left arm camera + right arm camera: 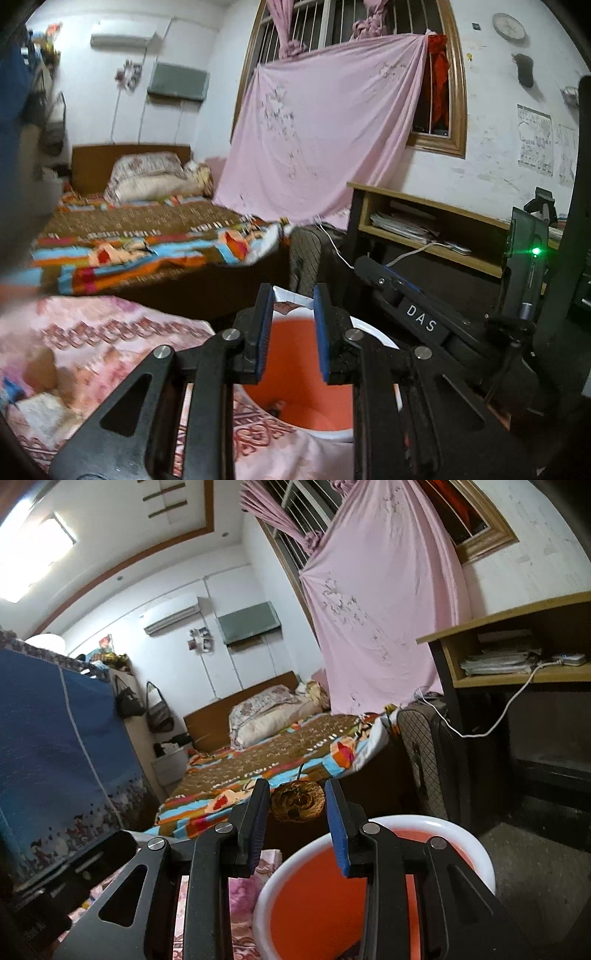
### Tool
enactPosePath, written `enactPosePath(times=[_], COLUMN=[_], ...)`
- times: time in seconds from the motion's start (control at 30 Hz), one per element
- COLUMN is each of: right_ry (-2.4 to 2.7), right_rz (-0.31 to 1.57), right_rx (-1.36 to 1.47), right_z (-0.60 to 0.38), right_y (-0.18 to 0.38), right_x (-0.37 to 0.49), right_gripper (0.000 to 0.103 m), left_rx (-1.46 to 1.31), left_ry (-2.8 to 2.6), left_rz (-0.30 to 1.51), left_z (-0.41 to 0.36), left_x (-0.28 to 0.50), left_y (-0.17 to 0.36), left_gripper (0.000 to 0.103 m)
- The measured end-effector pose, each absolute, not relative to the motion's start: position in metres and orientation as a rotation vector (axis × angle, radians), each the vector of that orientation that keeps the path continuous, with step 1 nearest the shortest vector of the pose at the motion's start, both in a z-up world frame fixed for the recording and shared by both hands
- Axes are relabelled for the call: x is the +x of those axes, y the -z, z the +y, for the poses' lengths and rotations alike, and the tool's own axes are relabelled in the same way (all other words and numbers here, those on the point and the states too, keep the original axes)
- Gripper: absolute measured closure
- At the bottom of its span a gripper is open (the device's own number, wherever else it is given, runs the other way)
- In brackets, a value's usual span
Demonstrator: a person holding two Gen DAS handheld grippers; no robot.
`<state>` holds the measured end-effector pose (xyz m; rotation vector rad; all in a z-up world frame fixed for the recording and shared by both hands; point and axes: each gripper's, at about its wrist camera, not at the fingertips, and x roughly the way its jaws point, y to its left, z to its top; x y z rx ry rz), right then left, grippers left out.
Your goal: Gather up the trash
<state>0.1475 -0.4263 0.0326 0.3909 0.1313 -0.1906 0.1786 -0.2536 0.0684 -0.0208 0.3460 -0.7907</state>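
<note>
Left gripper (292, 306): blue pads look apart in its own view, yet they pinch the white rim of the orange bin (295, 362) between them; the rim's near edge and the contact itself are blocked by the black linkage. Bin interior partly masked; a dark scrap low inside is too blurred to name.

Right gripper (297, 803): jaws part-way closed, clamped on a brown, rounded, shrivelled piece of trash (297, 803) with a thin stem sticking up. Its sides are covered by the pads, so what it is stays unclear. It hangs just beyond the far rim of the bin (458, 834), above it.

Pink patterned blanket (92, 350) lies near left under the bin, cut off by the frame. Far: bed with colourful quilt (266, 771), pink sheet (325, 140) draped over the window, wooden desk (509, 620) at right. Left-view edges smeared by motion blur; a blue cloth wardrobe (51, 746) fills the left.
</note>
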Motion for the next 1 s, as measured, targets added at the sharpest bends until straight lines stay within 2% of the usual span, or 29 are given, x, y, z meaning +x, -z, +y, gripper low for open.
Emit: enactPosePath(times=[0.6, 0.7, 1.0], right_ry=[0.218, 0.218, 0.220], right_rz=[0.215, 0.230, 0.254], right_rx=[0.453, 0.463, 0.474], right_z=[-0.441, -0.441, -0.441], right_y=[-0.024, -0.024, -0.021], right_x=[0.154, 0.155, 0.158], right_gripper=[0.074, 0.066, 0.056], left_rx=[-0.076, -0.064, -0.074], left_ry=[0.805, 0.799, 0.761], left_rz=[0.535, 0.545, 0.544], left_z=[-0.271, -0.272, -0.263], left_x=[0.201, 0.201, 0.202], left_y=[-0.050, -0.048, -0.048], left_gripper=[0.096, 0.096, 0.077])
